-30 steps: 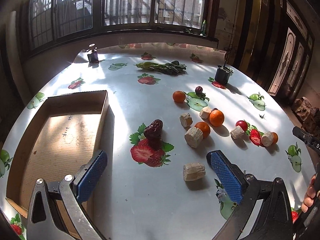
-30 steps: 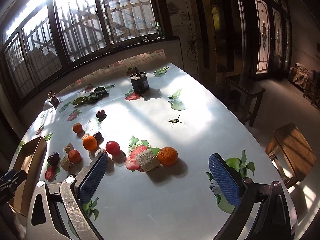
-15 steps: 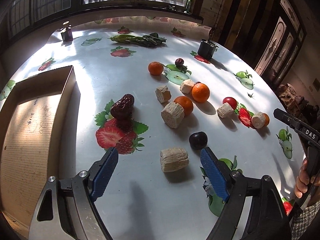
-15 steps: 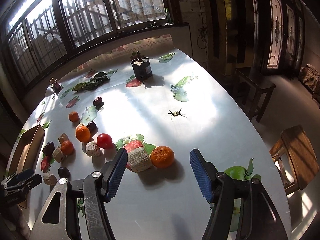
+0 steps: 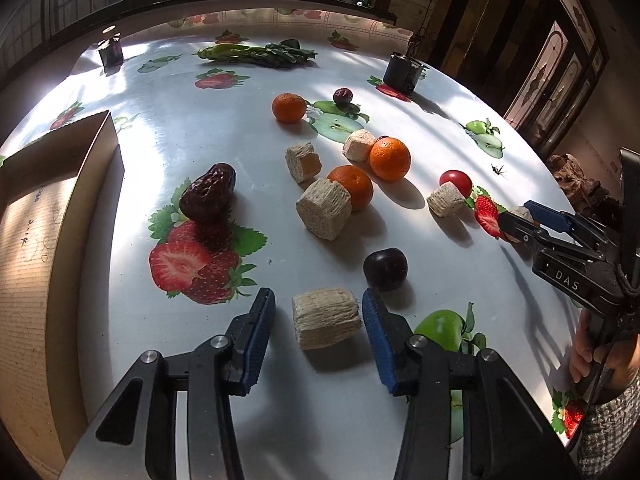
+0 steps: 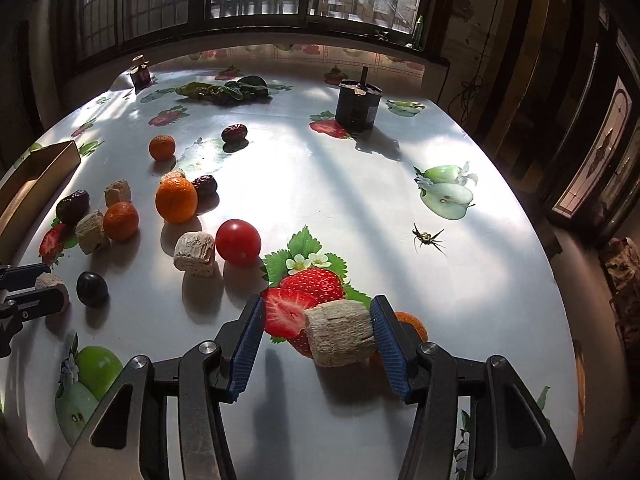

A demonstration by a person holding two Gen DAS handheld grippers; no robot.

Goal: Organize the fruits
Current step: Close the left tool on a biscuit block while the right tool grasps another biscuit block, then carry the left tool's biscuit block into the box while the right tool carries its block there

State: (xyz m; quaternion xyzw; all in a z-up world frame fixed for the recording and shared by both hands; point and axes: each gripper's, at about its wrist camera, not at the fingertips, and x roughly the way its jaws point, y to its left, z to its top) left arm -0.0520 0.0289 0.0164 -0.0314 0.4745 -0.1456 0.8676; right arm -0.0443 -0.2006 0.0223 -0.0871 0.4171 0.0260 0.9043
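My left gripper (image 5: 318, 320) is open, its jaws on either side of a beige ribbed chunk (image 5: 325, 323) lying on the table. A dark plum (image 5: 385, 269) sits just beyond its right finger. My right gripper (image 6: 316, 334) is open around another beige chunk (image 6: 341, 333), which touches its right pad; an orange (image 6: 412, 325) lies half hidden behind that finger. Oranges (image 5: 390, 159), a red tomato (image 6: 238, 241), dark dates (image 5: 208, 198) and more beige chunks (image 5: 323, 208) are scattered mid-table. The cardboard box (image 5: 44, 216) stands at the left.
Leafy greens (image 5: 256, 53), a dark can (image 6: 357, 105) and a small jar (image 5: 111, 49) stand at the far side. A spider-like insect (image 6: 427, 237) sits on the cloth to the right. The table edge curves off at the right.
Both grippers have moved forward and down and narrowed. The left now brackets the near beige chunk; the right now brackets the chunk beside the orange.
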